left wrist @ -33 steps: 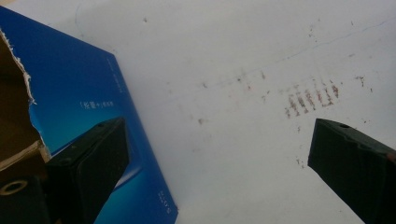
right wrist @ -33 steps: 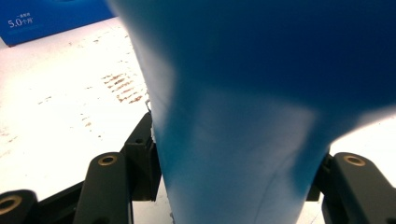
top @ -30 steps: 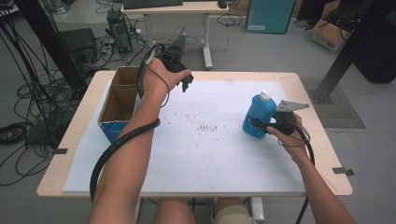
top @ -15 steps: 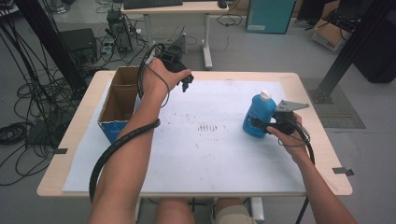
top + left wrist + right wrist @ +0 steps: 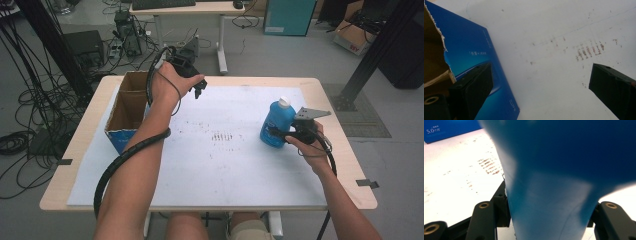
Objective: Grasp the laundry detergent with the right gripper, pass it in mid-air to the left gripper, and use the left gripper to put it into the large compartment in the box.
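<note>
Left gripper (image 5: 198, 91) hangs above the far left part of the white sheet (image 5: 210, 165), just beside the cardboard box (image 5: 127, 107), with its jaws standing wide apart and nothing between them; in its own view the blue side of the box sits behind one jaw and the bare, speckled sheet behind the other. Held up and idle like that, it looks parked out of the way, perhaps ready near the box, while the other hand does the work. Toward the middle of the sheet lies a small patch of rust-coloured marks (image 5: 223, 136), clear of both tools. Further right stands the blue bottle (image 5: 276, 123), upright on the sheet near the table's right edge, its white cap on top. Right gripper (image 5: 276, 134) comes at it level from the person's side and is clamped on the lower body, one jaw on each flank; its own view has the blue wall of the bottle wedged tight between the two black jaws. A low, sideways grip of this kind seems chosen to keep the bottle standing and steady for a lift, likely toward the open box on the left, though the bottle's base appears to rest on the sheet for now.
</note>
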Action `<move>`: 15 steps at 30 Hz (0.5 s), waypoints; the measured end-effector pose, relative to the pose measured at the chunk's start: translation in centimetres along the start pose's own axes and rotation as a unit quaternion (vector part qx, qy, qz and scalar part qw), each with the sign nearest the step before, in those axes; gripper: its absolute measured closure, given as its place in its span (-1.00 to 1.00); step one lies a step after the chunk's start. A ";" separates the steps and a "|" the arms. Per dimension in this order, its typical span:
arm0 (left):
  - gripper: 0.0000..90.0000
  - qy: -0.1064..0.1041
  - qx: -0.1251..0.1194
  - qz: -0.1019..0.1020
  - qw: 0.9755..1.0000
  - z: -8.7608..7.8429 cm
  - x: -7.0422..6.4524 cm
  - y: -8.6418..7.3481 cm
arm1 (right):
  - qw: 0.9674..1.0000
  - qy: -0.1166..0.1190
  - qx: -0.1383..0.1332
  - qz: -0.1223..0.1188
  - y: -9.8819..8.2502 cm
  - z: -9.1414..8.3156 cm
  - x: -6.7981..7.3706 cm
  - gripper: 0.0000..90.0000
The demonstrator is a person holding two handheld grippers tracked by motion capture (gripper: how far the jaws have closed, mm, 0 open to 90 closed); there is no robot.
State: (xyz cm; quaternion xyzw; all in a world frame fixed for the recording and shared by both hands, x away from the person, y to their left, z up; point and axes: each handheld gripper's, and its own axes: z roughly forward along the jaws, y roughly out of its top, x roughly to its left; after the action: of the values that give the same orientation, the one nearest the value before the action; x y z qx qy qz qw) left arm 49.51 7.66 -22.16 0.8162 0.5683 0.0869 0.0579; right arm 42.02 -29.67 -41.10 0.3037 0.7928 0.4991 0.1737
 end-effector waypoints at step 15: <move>-0.87 0.000 0.002 0.002 1.000 -0.1 0.0 -0.2 | 1.000 -0.002 0.000 0.004 0.0 0.0 0.1 -0.02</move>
State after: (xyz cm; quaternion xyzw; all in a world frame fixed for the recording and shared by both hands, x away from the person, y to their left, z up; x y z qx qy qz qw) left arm 49.35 7.67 -22.14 0.8175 0.5666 0.0863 0.0562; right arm 41.94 -29.67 -41.12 0.3076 0.7916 0.4988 0.1731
